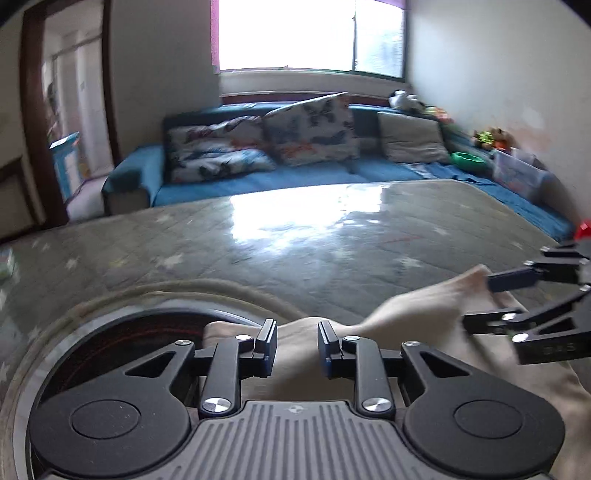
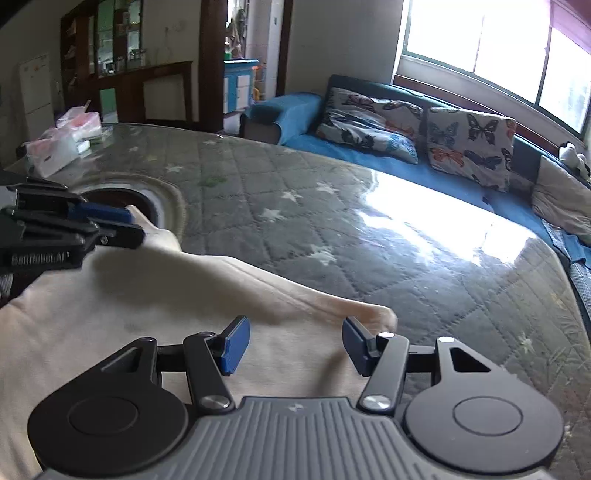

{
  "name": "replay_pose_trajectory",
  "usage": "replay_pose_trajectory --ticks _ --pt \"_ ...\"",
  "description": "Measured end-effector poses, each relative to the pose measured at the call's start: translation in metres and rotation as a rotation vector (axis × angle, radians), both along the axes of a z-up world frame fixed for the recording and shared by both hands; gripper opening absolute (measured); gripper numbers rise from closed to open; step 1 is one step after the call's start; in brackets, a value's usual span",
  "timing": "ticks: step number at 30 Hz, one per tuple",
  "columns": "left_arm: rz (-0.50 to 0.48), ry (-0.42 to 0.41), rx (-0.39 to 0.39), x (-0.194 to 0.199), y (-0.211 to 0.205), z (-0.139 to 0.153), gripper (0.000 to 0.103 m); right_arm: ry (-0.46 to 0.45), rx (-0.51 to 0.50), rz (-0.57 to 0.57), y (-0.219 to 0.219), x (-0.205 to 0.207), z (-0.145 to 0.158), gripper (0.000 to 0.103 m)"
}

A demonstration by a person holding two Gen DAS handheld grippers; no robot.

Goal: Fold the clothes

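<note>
Both grippers, left (image 1: 297,345) and right (image 2: 295,345), jaws spread over cream cloth (image 2: 110,314); its far edge lifted, table (image 2: 332,221) beyond bare.

- Ahead of the jaws, a tabletop (image 1: 295,240) under a grey quilted star-print cover, glaring with daylight.
- Beyond it, a blue sofa (image 1: 258,181) with butterfly cushions (image 2: 469,144).
- Above the sofa, a bright window (image 1: 310,33).
- Far left, a dark wooden cabinet (image 2: 110,44) and a doorway (image 1: 66,110).

Cream garment (image 2: 110,314) cut off at bottom/left edge; sofa toys (image 1: 493,138) blurred.
</note>
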State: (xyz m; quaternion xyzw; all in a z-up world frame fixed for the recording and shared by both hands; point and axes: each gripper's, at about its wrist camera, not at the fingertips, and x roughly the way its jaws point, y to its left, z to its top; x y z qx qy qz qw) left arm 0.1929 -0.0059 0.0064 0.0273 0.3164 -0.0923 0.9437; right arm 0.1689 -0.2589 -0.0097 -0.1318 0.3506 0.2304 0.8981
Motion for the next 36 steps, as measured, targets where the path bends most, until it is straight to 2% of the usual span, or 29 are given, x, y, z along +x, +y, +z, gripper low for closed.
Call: replay_pose_trajectory --ticks 2,3,5,9,11,13,14,15,17,24,25,29,30,32,34,36 --pt "0.036 -0.025 0.005 0.002 0.008 0.002 0.041 0.006 0.03 -0.026 -0.009 0.004 0.001 0.057" --pt "0.064 -0.02 0.001 0.004 0.013 0.001 0.055 0.011 0.046 -0.046 -0.014 0.007 0.002 0.057" --pt "0.105 -0.001 -0.006 0.01 0.022 -0.001 0.057 0.019 0.071 -0.088 -0.023 0.014 0.002 0.055" --pt "0.123 0.053 -0.006 0.017 0.027 -0.01 0.057 0.055 0.136 -0.157 -0.041 0.028 -0.002 0.047" --pt "0.119 0.071 -0.015 0.019 0.029 -0.014 0.055 0.078 0.163 -0.172 -0.046 0.033 -0.004 0.037" --pt "0.104 0.081 -0.033 0.02 0.03 -0.017 0.033 0.09 0.171 -0.175 -0.048 0.036 -0.007 0.026" --pt "0.095 0.075 -0.038 0.019 0.03 -0.016 0.026 0.093 0.176 -0.172 -0.049 0.036 -0.008 0.023" --pt "0.088 0.068 -0.042 0.018 0.029 -0.015 0.016 0.093 0.18 -0.169 -0.049 0.035 -0.008 0.013" --pt "0.098 0.017 -0.029 0.01 0.028 -0.008 0.005 0.062 0.173 -0.165 -0.047 0.029 -0.005 0.011" --pt "0.132 -0.161 0.018 -0.019 0.024 0.014 0.005 -0.19 0.129 -0.144 -0.044 -0.014 0.03 0.01" --pt "0.136 -0.184 0.025 -0.022 0.024 0.016 0.005 -0.199 0.111 -0.144 -0.042 -0.014 0.028 0.01" --pt "0.133 -0.128 0.052 -0.008 0.015 0.001 0.005 -0.172 0.06 -0.158 -0.034 -0.002 0.013 0.01" --pt "0.13 -0.117 0.055 -0.006 0.014 -0.002 0.006 -0.16 0.054 -0.163 -0.032 0.002 0.01 0.011" --pt "0.136 -0.109 0.06 -0.004 0.014 -0.004 0.013 -0.144 0.037 -0.168 -0.029 0.007 0.006 0.014" --pt "0.156 -0.104 0.064 -0.004 0.018 -0.002 0.03 -0.133 0.021 -0.172 -0.026 0.012 0.003 0.016" --pt "0.171 -0.104 0.067 -0.006 0.021 0.0 0.04 -0.143 0.019 -0.172 -0.026 0.01 0.006 0.021"
